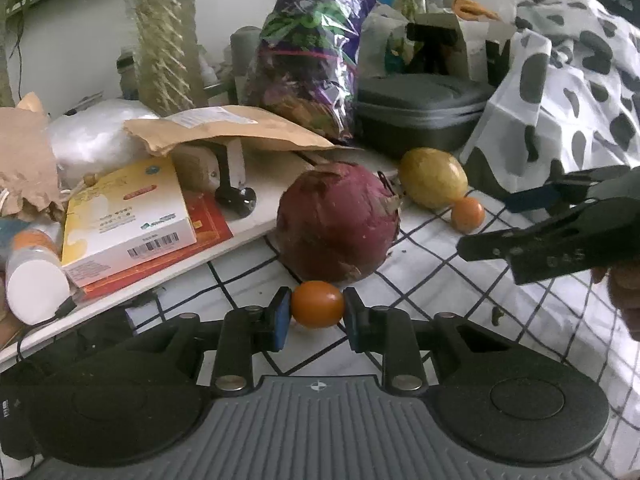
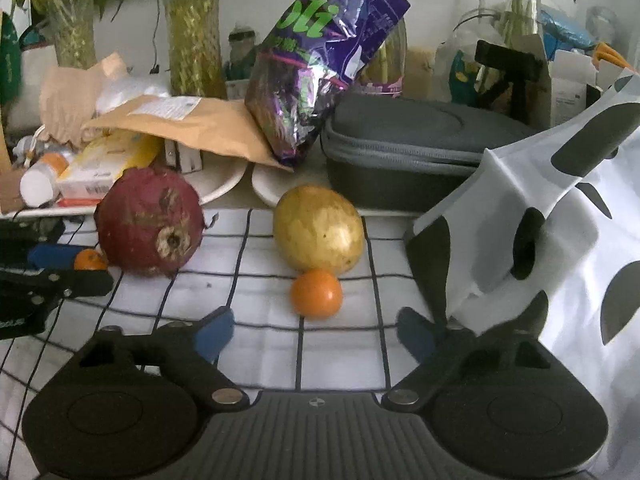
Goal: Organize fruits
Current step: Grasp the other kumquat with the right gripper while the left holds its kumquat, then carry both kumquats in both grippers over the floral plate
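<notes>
My left gripper is shut on a small orange fruit, low over the checked cloth, just in front of a big dark red fruit. Behind that lie a yellow fruit and a second small orange fruit. In the right wrist view my right gripper is open and empty, with the second orange fruit just ahead of its fingertips and the yellow fruit behind it. The red fruit is at the left, with the left gripper and its held fruit beside it.
A black-spotted white bag rises at the right, close to my right finger. A grey zipped case, a purple snack bag, a brown envelope, white plates, a yellow box and a white bottle crowd the back.
</notes>
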